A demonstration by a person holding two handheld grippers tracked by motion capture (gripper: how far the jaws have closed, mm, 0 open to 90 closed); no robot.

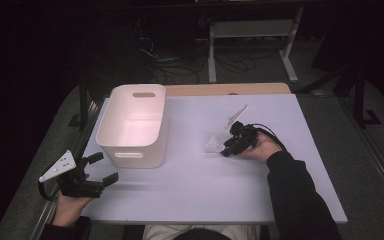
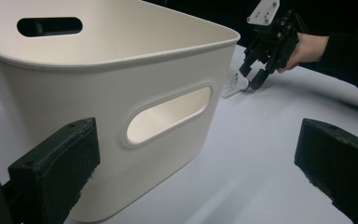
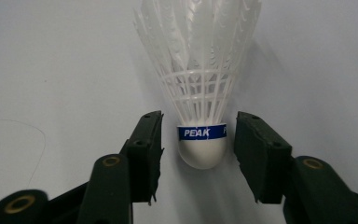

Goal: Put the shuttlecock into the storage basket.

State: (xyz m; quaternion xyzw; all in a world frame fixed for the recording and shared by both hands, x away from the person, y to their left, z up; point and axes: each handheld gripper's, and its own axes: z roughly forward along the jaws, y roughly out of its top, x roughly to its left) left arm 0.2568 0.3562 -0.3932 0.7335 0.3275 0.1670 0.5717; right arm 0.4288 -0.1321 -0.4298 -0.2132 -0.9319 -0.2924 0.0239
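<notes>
Right gripper view: shuttlecock [image 3: 200, 93] lying flat, cork toward right gripper [image 3: 199, 154], feathers away; fingers astride, untouching.

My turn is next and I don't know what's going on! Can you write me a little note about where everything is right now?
Right gripper: open, jaws on either side of the shuttlecock's cork base, not squeezing yet.
Left gripper: open, holding nothing, near the table's front left corner, facing the white bin.
The shuttlecock lies on the table right of the bin.
Nothing seen inside the bin.
Done: nothing grabbed.
Left, probably: close on the cork, lift, maybe drop it into the bin.
</notes>
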